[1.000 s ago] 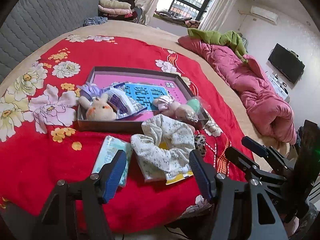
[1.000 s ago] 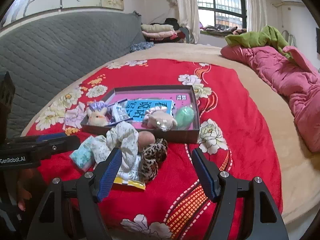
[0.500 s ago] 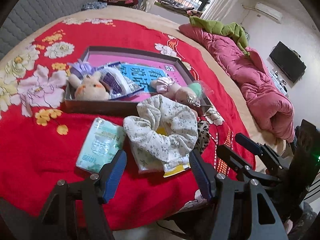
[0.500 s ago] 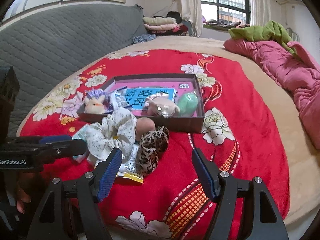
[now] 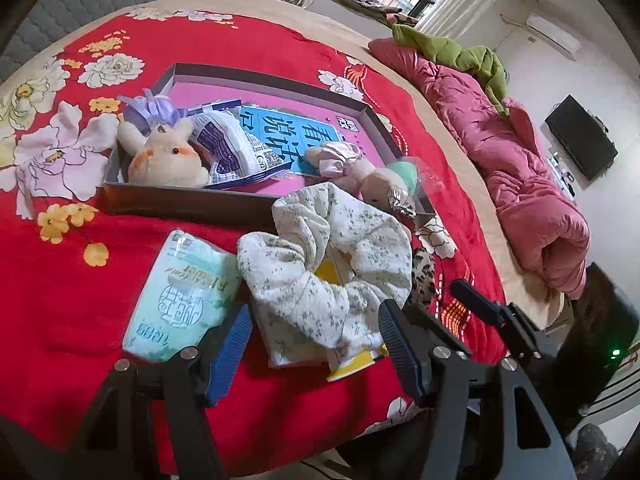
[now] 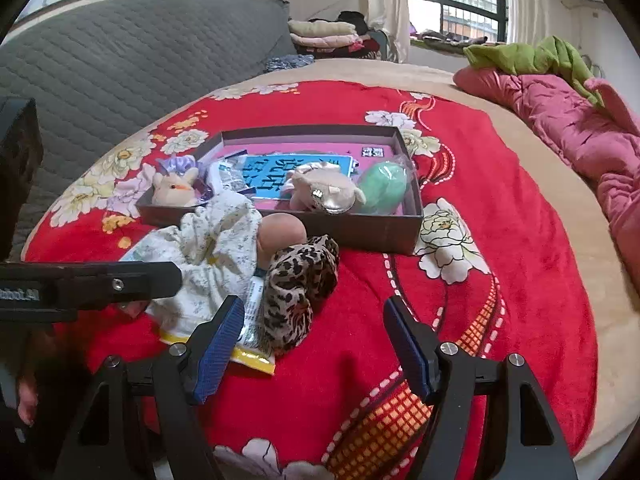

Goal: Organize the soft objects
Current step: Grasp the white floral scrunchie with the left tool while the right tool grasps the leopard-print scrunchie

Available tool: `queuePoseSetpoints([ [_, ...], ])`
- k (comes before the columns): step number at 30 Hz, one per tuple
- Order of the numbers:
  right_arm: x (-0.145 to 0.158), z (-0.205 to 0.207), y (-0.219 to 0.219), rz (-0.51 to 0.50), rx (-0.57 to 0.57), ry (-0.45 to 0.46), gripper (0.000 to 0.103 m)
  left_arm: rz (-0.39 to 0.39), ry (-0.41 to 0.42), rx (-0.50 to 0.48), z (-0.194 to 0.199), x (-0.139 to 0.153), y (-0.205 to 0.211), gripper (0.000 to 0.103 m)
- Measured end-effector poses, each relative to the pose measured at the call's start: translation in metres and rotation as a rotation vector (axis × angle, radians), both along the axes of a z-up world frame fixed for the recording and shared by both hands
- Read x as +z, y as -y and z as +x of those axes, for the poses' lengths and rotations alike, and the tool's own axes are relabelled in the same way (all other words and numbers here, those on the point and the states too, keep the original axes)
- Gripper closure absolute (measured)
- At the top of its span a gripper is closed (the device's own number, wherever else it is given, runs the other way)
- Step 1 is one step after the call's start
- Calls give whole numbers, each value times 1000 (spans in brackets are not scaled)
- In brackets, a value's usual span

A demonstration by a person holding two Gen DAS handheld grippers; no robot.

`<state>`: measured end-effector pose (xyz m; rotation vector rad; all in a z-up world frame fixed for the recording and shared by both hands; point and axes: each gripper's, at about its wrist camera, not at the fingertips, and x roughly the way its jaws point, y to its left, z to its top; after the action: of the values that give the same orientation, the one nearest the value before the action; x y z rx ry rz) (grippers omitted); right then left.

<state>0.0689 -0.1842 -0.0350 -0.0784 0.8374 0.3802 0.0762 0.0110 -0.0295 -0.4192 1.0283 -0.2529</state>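
Note:
A shallow box [image 5: 188,205] [image 6: 360,232] on the red blanket holds a plush rabbit [image 5: 168,158], a plush pig [image 6: 320,192], a green soft item [image 6: 384,188] and packets. In front of it lie a white floral scrunchie [image 5: 324,276] [image 6: 216,248], a leopard scrunchie [image 6: 298,286], a pink ball [image 6: 280,236] and a tissue pack [image 5: 180,300]. My left gripper [image 5: 314,350] is open, its fingers either side of the white scrunchie's near edge. My right gripper [image 6: 314,344] is open, just short of the leopard scrunchie.
A yellow-edged packet [image 6: 252,354] lies under the scrunchies. A pink quilt [image 5: 520,168] with a green cloth [image 6: 528,56] lies along the bed's right side. A grey padded headboard [image 6: 120,64] stands at the left. Folded clothes [image 6: 320,32] are stacked at the back.
Both grippers have moved forward and lower toward the pile in front of the box. The left one now straddles the white scrunchie's near edge. Both stayed open.

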Motion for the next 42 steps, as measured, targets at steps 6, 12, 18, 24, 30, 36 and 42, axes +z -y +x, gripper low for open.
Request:
queuePoseSetpoints([
  [6, -15, 15, -3, 13, -7, -22, 29, -37, -17, 17, 12, -4, -3, 38],
  [12, -22, 27, 2, 44, -13, -42, 46, -39, -26, 16, 20, -8, -2, 38],
  [18, -25, 33, 10, 67, -14, -43, 84, -34, -30, 16, 24, -10, -1, 39],
  [24, -20, 36, 20, 108, -23, -28, 90, -22, -30, 16, 26, -12, 0, 47],
  [30, -14, 37, 28, 117, -38, 5, 91, -6, -22, 14, 29, -11, 2, 54],
  [36, -9, 37, 35, 141, -49, 17, 91, -18, -18, 10, 30, -10, 2, 71],
  [42, -2, 36, 39, 149, -53, 41, 92, -19, 1, 22, 26, -4, -2, 84],
])
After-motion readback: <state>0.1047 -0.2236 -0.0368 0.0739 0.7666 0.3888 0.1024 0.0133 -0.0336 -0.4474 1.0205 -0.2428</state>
